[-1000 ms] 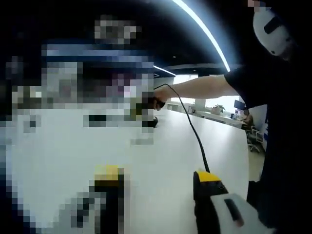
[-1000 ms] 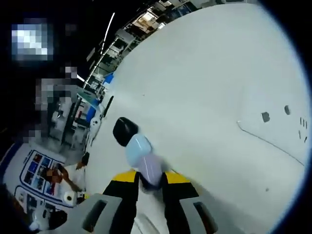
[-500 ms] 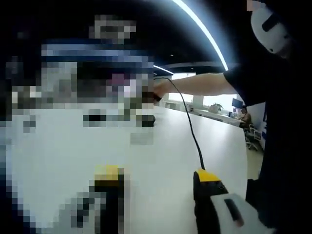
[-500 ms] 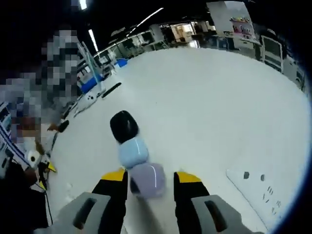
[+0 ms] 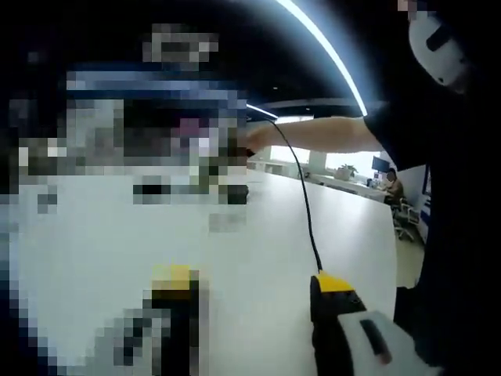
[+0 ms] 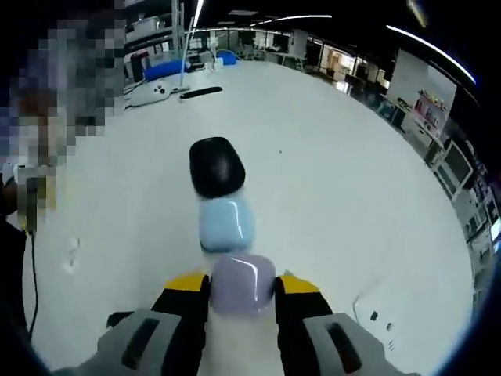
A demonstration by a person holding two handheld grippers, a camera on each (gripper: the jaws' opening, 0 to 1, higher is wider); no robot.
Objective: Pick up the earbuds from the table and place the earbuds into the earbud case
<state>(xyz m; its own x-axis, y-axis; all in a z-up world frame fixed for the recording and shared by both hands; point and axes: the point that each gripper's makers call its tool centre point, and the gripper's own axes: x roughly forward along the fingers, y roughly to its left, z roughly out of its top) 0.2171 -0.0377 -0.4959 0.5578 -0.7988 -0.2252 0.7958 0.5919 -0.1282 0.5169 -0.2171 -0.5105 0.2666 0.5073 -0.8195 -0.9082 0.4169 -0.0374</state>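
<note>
Lilac, rounded, glossy earbud case (image 6: 243,283) sat clamped between the right gripper (image 6: 241,291) jaws; the left gripper (image 5: 254,294) jaws gaped empty.

No legible text, brand, number or sign in either view; faint dark marks on the white table (image 6: 376,204), lower right of the right gripper view, and distant coloured posters at its upper right are too small to read.
</note>
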